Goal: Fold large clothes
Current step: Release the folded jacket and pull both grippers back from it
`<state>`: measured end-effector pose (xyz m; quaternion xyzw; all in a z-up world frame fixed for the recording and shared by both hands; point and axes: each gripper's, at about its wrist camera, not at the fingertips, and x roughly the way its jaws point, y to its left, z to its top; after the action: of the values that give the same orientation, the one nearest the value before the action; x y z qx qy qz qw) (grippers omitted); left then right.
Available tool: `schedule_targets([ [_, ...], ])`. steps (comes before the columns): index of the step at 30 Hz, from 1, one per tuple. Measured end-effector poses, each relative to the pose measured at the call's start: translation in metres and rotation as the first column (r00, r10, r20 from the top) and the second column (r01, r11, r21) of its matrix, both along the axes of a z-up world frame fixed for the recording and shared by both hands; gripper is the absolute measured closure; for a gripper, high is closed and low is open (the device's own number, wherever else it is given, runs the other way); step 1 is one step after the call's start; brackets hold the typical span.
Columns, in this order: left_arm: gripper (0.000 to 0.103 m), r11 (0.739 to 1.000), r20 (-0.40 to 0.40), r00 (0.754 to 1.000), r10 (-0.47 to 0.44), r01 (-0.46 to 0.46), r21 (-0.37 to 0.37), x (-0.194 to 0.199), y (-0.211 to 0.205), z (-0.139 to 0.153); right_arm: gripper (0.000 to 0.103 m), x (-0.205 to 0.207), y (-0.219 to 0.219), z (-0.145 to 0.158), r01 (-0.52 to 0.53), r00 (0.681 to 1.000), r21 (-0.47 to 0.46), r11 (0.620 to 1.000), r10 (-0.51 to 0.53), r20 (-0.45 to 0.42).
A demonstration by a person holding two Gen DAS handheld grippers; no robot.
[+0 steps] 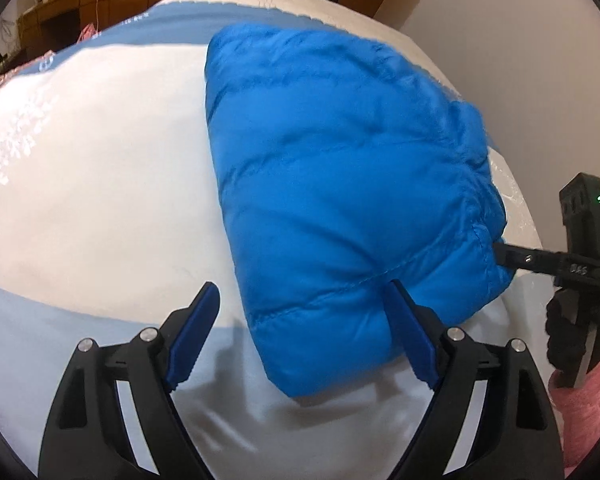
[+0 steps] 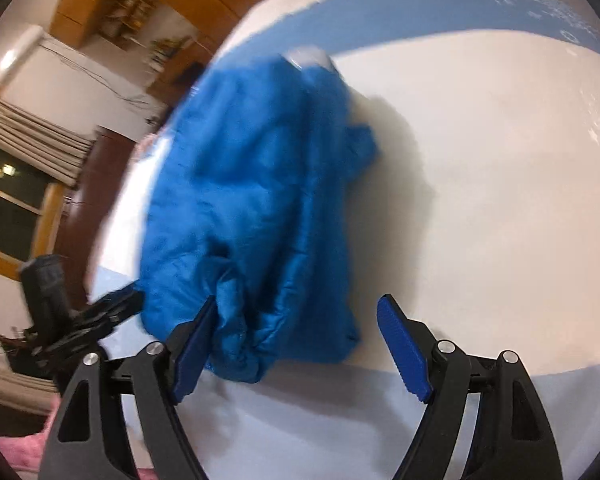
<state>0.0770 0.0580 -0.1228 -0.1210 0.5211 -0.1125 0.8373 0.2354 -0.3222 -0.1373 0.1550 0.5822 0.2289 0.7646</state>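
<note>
Room: wooden cabinets (image 1: 76, 4) and a pale wall lie beyond the far edge of the bed; in the right wrist view a dark window (image 2: 8, 196) with a bunched cream blind sits off to the jacket's left.
Surface: smooth white bed sheet with pale blue bands (image 1: 100, 160), one band past the jacket's far end, another under its near end.
Task item: puffy bright blue quilted down jacket (image 1: 348, 184), folded into a thick rounded bundle, lying on the bed.
Material: slick shiny fabric, stitched seams dividing padded ridges; edges crumpled in the right wrist view, which is blurred.
Left hand-held gripper (image 1: 304, 316): black frame, ribbed blue pads, jaws wide; one pad overlaps the jacket's near edge, nothing clamped.
Right hand-held gripper (image 2: 300, 328): same build, jaws wide; the jacket's bunched near corner sits against the left pad, not pinched.
Person: black glove (image 1: 572, 332) and fuzzy pink sleeve (image 1: 584, 404) beside the jacket's right edge.
</note>
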Motion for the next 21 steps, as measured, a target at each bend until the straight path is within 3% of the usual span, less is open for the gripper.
schedule_targets([
  [4, 0.021, 0.999, -0.005, 1.0, 0.017, -0.017, 0.036, -0.005, -0.003, 0.013, 0.024, -0.003, 0.002, 0.003, 0.026, 1.0, -0.015, 1.0, -0.026, 0.002],
  [8, 0.019, 0.997, 0.012, 1.0, 0.021, -0.021, 0.079, -0.019, -0.009, 0.041, 0.023, -0.025, 0.011, 0.036, 0.018, 0.996, -0.146, 0.989, -0.005, 0.092],
  [12, 0.018, 0.996, 0.023, 0.999, 0.032, -0.033, 0.078, -0.037, -0.013, 0.065, 0.006, -0.047, 0.022, 0.066, 0.041, 0.989, -0.246, 0.968, -0.004, 0.149],
  [16, 0.013, 0.995, 0.04, 0.999, 0.034, -0.038, 0.088, -0.054, -0.022, 0.084, 0.004, -0.065, 0.038, 0.087, 0.054, 0.985, -0.362, 0.931, 0.011, 0.174],
  [21, 0.011, 0.992, 0.04, 0.998, 0.041, -0.045, 0.116, -0.073, -0.034, 0.095, 0.004, -0.089, 0.045, 0.104, 0.048, 0.98, -0.375, 0.926, 0.028, 0.196],
])
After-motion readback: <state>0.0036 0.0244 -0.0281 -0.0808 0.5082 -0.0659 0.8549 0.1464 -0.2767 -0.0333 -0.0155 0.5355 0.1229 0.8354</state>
